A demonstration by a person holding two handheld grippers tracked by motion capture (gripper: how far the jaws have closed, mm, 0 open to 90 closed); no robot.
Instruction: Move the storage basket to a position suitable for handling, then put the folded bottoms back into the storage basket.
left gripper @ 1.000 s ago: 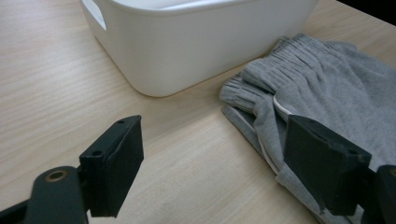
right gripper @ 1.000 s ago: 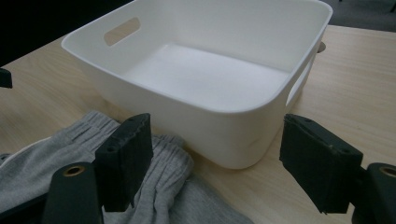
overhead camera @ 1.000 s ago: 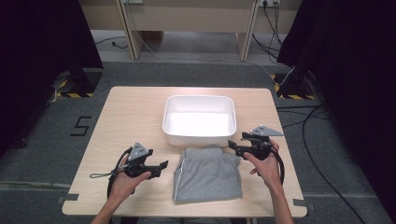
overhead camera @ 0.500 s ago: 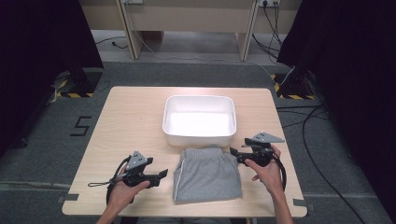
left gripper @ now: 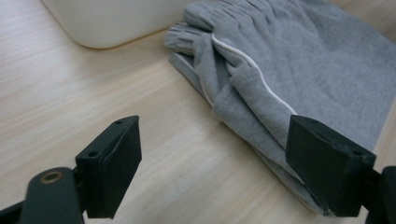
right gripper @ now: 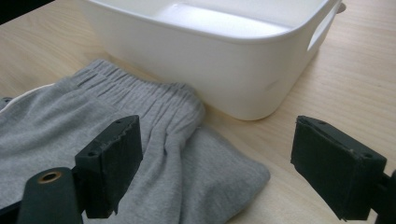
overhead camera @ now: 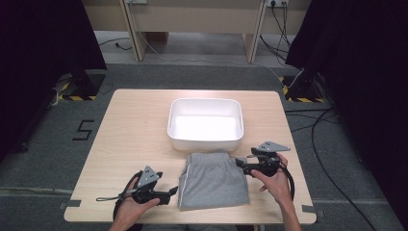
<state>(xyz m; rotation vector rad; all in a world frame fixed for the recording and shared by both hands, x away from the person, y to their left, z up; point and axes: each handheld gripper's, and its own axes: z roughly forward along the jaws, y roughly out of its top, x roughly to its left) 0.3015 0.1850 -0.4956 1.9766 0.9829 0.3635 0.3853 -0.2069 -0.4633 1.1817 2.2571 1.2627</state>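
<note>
Two grippers flank folded grey shorts (overhead camera: pixel 214 179) at the table's near edge. Left gripper (overhead camera: pixel 169 194) has slid nearer — jaws spread, empty. Right gripper (overhead camera: pixel 242 165) has just been opening — nothing between its jaws. Beyond waits a white tub (overhead camera: pixel 205 141), likely the destination.

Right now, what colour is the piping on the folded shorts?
White, on grey shorts; clearest in the left gripper view.
</note>
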